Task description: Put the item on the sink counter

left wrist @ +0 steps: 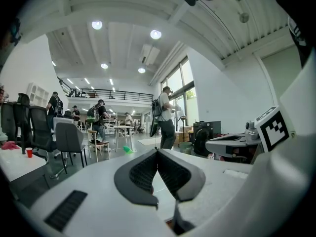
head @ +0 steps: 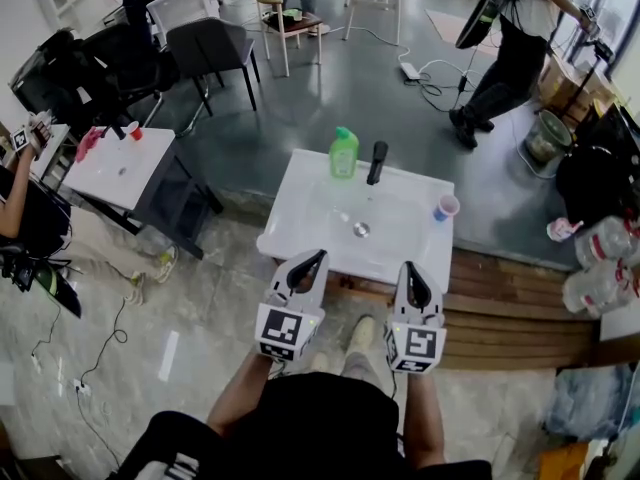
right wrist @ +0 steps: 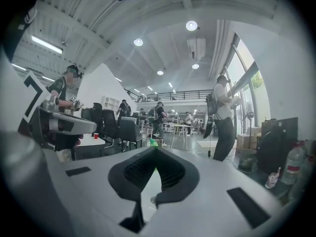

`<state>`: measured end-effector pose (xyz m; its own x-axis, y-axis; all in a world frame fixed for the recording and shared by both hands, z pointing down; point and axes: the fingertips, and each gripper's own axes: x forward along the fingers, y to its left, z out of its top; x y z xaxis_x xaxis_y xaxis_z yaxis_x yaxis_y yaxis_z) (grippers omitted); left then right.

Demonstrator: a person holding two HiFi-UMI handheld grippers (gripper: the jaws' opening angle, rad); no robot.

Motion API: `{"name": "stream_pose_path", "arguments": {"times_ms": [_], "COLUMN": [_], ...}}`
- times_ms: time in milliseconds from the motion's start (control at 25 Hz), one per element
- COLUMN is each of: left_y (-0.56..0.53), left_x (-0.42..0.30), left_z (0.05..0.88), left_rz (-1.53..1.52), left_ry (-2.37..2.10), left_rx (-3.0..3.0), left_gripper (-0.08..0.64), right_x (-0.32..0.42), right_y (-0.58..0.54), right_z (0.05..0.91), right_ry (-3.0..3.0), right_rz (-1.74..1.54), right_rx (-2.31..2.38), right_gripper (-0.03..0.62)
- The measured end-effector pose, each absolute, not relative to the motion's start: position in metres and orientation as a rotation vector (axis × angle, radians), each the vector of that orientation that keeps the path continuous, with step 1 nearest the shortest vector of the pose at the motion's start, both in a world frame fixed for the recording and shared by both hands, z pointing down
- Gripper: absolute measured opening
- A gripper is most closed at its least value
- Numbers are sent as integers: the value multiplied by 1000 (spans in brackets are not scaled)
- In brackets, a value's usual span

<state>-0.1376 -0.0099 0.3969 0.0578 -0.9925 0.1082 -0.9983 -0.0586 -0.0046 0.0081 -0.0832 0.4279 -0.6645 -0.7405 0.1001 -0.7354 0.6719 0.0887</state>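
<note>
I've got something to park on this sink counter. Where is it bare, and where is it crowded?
Bare on the sink counter: the left strip from the green bottle down to the near corner, and the back right between faucet and cup. Crowded: the back edge round bottle and faucet.

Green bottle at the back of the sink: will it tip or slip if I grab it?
The green bottle looks tall and narrow and stands upright, so a high push probably tips it. Its plastic sides seem smooth and likely squashy, so grip mid-body, gently.
</note>
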Motion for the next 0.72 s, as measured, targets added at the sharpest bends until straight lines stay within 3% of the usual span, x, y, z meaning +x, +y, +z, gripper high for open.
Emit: {"name": "stream_pose_path", "arguments": {"times_ms": [720], "left_y": [-15], "left_x": [-138], "left_z": [402], "left_rz": [137], "left_ry": [-2093], "left_rx": [2225], "left_gripper": [2], "right_x": [9], "right_y": [-89], "right_z": [428], "right_ry": [-2765], "right_rz": [-40], "right_rx": [1221], "right_gripper": [-2]}}
